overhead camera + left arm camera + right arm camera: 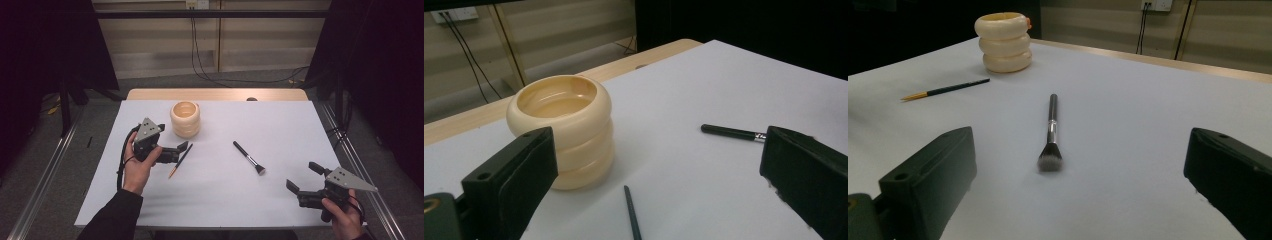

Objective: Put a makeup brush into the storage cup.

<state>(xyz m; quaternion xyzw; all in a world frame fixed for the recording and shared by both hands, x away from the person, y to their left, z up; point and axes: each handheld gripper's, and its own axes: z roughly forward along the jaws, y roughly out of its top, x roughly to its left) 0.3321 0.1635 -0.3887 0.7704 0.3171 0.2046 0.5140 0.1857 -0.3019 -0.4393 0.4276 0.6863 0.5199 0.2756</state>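
Lying flat — two brushes: thin brush [180,160], makeup brush [249,157]; one cup [185,119]

High view: looked down from above the table's [280,125] near edge.
Left gripper view: sat low, close to the ringed pot [561,130].
Right gripper view: faced the makeup brush [1050,135].
Shared: pot, brush.

Cream ribbed cup [185,119], black makeup brush [248,157], white table cover [280,130]
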